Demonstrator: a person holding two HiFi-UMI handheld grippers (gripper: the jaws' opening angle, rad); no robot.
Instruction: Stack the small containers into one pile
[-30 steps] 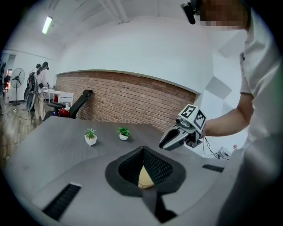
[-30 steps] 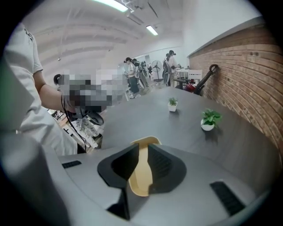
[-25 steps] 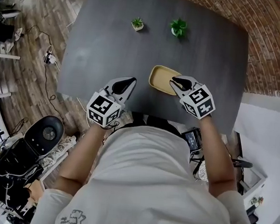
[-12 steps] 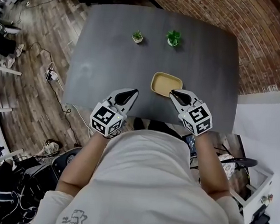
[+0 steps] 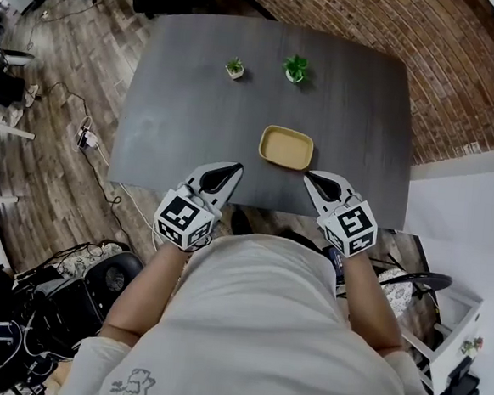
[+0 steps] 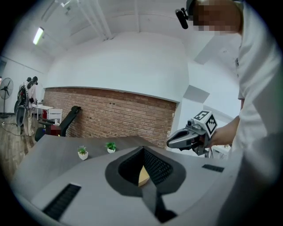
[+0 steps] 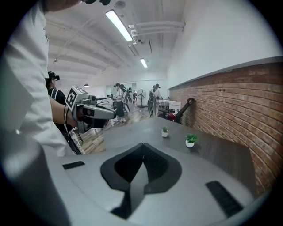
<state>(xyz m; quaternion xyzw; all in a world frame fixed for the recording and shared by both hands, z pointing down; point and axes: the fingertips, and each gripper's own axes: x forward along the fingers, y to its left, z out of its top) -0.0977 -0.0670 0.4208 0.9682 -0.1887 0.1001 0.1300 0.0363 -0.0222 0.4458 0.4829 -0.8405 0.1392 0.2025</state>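
— Where's the yellow container (image 5: 286, 148) from where you stand?

— Flat on the worktop (image 5: 186, 102), just ahead of both grippers. It lies forward and to the right of the left gripper (image 5: 233, 168), and forward and to the left of the right gripper (image 5: 310, 178). Neither one touches it.

— Is it one container or several nested?

— Can't tell from here. I see one shallow yellow rim.

— And the grippers themselves?

— Both sit at the near edge of the worktop, side by side, tips pointing out across it. The left one has its jaws together at the tip with nothing caught in them. You only glimpse the yellow container beyond, through the hollow behind the tips. The right one's jaws have just been closing, and they meet with nothing between them.

— Anything else out there?

— A small potted plant (image 5: 234, 67) and a leafier plant (image 5: 295, 68) beside it, well beyond the container from the grippers, toward the far edge.
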